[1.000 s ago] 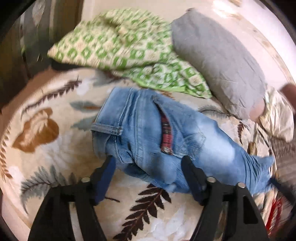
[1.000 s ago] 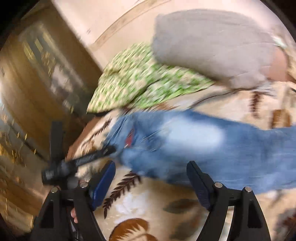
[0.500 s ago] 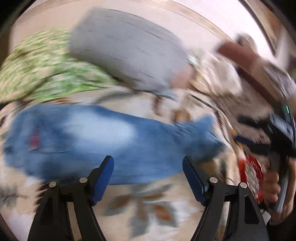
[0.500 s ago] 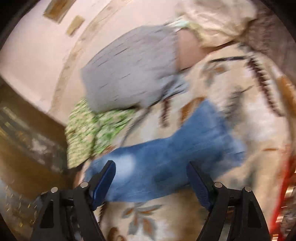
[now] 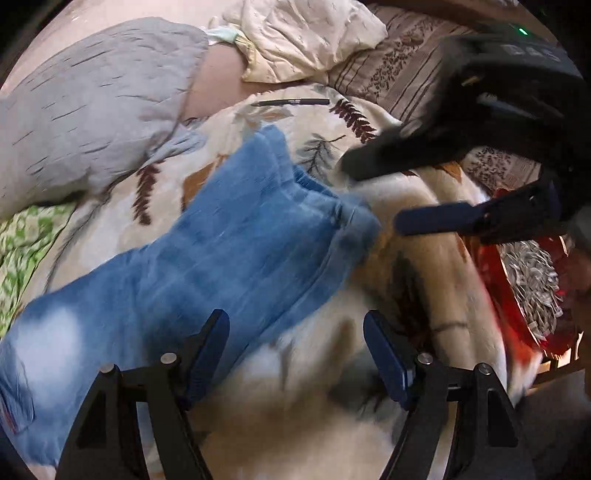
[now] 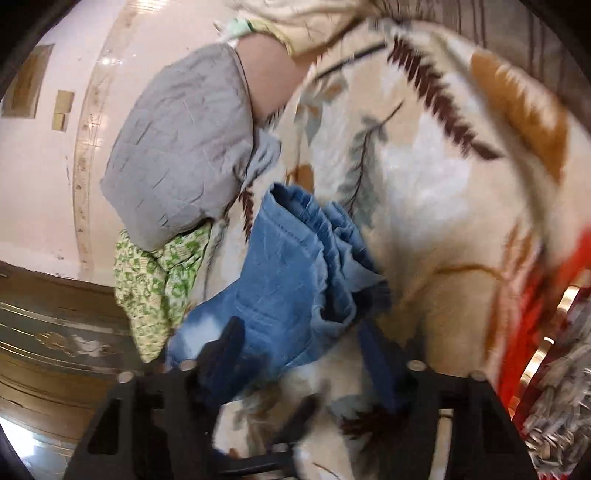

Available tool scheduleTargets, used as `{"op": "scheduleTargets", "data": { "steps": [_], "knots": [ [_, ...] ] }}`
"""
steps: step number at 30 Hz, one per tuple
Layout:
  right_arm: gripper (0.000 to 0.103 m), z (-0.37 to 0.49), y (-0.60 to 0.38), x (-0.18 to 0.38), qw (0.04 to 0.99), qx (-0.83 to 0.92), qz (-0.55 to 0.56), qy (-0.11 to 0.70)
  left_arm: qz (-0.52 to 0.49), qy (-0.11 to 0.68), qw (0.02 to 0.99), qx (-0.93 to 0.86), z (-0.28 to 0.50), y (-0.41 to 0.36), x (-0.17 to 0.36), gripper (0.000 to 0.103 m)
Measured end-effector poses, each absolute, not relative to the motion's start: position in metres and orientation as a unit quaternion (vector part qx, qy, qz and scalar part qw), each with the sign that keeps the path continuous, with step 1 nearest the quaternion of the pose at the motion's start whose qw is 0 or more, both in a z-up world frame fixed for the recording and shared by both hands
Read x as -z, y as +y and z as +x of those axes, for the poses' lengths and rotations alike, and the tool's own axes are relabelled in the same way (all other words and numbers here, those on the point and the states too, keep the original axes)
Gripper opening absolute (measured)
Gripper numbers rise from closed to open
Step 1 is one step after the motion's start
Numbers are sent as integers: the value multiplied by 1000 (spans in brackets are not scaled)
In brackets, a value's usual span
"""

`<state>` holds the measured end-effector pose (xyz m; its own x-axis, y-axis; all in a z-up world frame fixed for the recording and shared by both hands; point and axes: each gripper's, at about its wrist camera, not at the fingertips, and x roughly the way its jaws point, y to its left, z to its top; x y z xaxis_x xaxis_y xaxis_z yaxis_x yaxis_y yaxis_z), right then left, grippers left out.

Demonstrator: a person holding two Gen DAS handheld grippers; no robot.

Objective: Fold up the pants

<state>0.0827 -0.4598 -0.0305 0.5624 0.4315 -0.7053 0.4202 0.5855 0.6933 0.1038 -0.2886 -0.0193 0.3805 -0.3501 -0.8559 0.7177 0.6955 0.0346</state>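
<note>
Blue jeans [image 5: 221, 258] lie folded lengthwise on a cream blanket with a leaf print [image 5: 424, 206], leg hems toward the upper right. My left gripper [image 5: 295, 332] is open and empty, its left finger over the lower leg. My right gripper [image 5: 369, 192] shows in the left wrist view, open, its fingertips just right of the hems. In the right wrist view the right gripper [image 6: 303, 339] is open with the bunched hems [image 6: 325, 258] between and just ahead of its fingers.
A grey pillow [image 5: 85, 110] and a green patterned cloth [image 5: 22, 236] lie left of the jeans. A black pen [image 5: 291, 102] rests on the blanket beyond the hems. A cream cushion [image 5: 303, 33] sits at the back. A red and grey rug [image 5: 524, 288] lies at the right.
Both grippers have swept from the waistband end along the jeans to the leg hems. The right gripper now reaches the hems. Both stay open.
</note>
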Motion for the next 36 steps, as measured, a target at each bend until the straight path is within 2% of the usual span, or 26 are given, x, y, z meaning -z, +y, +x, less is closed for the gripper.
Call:
{"op": "scheduleTargets", "data": {
  "steps": [5,6,7,9,10,12,19,24,25,26,30,31,34,36],
  "knots": [
    [63,96,-471,55,729,-6,492,476,254,456,792,315,121,-319,40,74],
    [63,98,-471,59,728,0,489,480,260,453,793,313,125,-321,43,66],
    [63,100,-471,62,726,6,487,485,256,454,793,316,129,-322,44,61],
    [63,101,-471,69,714,3,505,485,227,462,795,320,139,-317,43,38],
    [63,102,-471,70,710,-3,514,481,217,467,795,321,143,-316,43,34],
    [63,108,-472,69,713,-7,513,478,209,470,794,324,147,-313,41,15],
    [63,123,-472,76,691,-57,561,452,123,489,790,349,153,-290,2,10],
    [63,132,-467,56,725,-69,538,424,125,468,794,367,138,-282,-28,9],
    [54,132,-466,55,728,-67,533,426,133,463,797,365,137,-283,-29,9],
    [35,131,-466,54,731,-54,528,429,138,457,802,359,141,-282,-29,9],
    [35,117,-483,31,764,-19,508,398,107,448,820,338,157,-268,-37,9],
    [36,115,-487,26,772,-11,499,393,106,444,825,332,160,-265,-39,9],
    [77,112,-496,11,795,7,474,379,86,435,837,320,171,-250,-50,9],
    [78,118,-496,13,795,4,462,393,77,422,848,311,175,-241,-60,9]
  ]
}}
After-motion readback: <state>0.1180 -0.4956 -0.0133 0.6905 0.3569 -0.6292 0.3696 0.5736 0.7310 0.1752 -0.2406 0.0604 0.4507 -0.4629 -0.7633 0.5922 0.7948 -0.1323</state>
